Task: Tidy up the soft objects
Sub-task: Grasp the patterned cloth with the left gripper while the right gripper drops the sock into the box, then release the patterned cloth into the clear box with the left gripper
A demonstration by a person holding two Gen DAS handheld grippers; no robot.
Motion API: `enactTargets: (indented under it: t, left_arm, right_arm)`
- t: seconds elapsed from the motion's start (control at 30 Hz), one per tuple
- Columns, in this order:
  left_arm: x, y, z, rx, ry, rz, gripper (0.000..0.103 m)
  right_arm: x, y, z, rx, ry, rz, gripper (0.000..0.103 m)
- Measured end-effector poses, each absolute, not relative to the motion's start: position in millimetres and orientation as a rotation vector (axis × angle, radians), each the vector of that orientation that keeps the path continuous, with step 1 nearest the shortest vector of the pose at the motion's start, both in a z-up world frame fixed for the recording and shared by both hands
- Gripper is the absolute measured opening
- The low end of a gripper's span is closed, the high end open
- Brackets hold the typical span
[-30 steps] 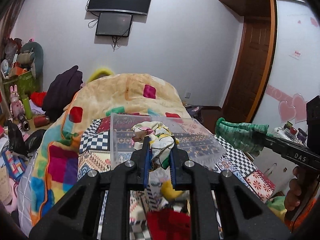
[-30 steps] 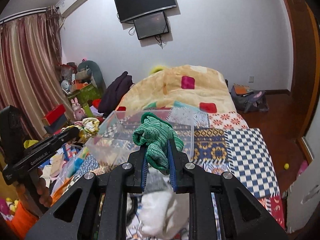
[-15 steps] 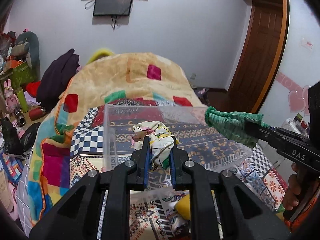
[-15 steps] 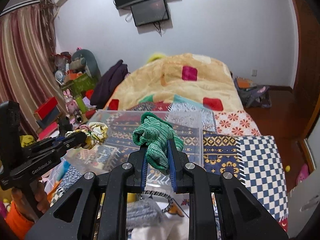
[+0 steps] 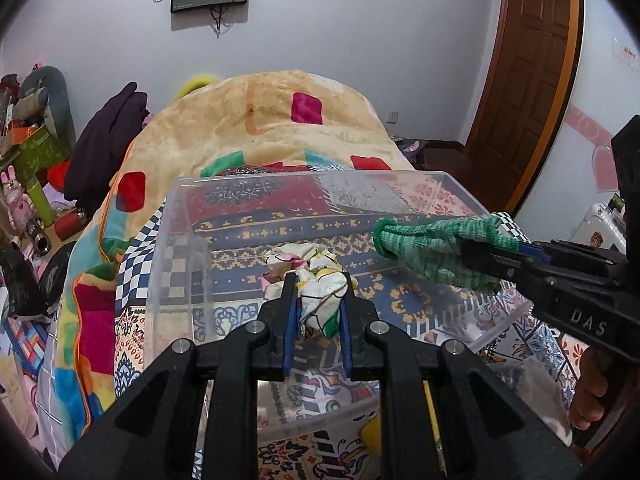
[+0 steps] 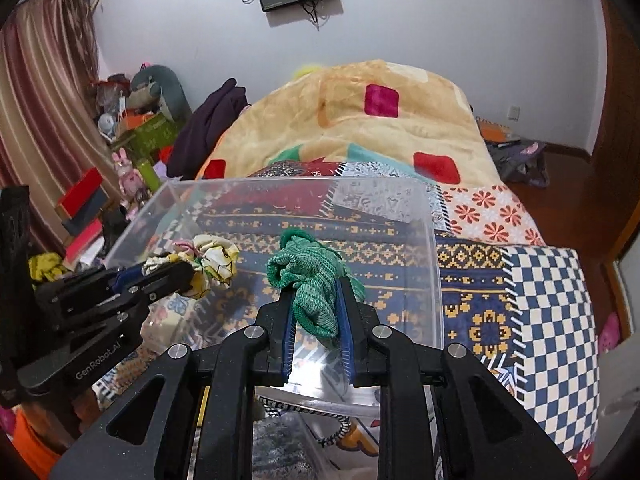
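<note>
A clear plastic bin stands on the patterned bed cover. My left gripper is shut on a crumpled white floral cloth and holds it over the bin's open top. My right gripper is shut on a green knit glove and holds it over the bin from the right side. The two held items are apart.
A yellow patchwork blanket is heaped behind the bin. More soft items lie in front of the bin: a grey fuzzy piece and a yellow one. Clutter fills the floor at the left. A wooden door is at the right.
Both grippers moved forward and down with their items, from in front of the bin to over its open top. The bin now fills the middle of both views.
</note>
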State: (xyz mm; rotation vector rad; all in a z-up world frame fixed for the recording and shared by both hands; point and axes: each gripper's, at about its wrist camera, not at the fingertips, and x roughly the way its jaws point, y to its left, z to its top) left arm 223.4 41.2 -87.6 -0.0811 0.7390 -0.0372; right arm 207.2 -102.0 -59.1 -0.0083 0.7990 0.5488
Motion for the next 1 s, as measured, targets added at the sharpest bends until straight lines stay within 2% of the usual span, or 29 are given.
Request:
enactTargets:
  t: [0.13,0.2,0.3,0.37,0.53,0.7,0.83,1.0]
  left_arm:
    - [223,42,-86,-0.109,0.733,-0.040,0.029]
    - [222,42,-83,-0.116,0.727,-0.043,0.037]
    - [217,41,-77,-0.107,0.708,-0.044,0.049]
    - [211,40,-72,-0.101,0.690,-0.039,0.053]
    - [198,44,-57,-0.118,0.660,-0.047,0.057]
    - [174,45,-37,-0.111,0.608,-0.055,0.066]
    - [153,42,-25,-0.083,0.575,-0.058,0.074]
    - [128,36,-20,-0.045,0.554,-0.052,0.091]
  right_arm:
    - [205,-96,-58,-0.045,0.796,0.545,0.022]
    - [204,-96,-57,-0.064,0.787,0.540,0.037]
    - [200,-97,-51,-0.084,0.747,0.530,0.050]
    - [193,-98,-46,-0.103,0.719,0.529,0.051]
    - [181,-106,-31,-0.107,0.676,0.538,0.052]
    - [166,-120,-15,-0.072,0.631,0.553,0.072]
    - [151,-131,-5,-0.065,0.604,0.555,0.080]
    - [133,-142,-5,-0.095,0.612,0.547,0.086]
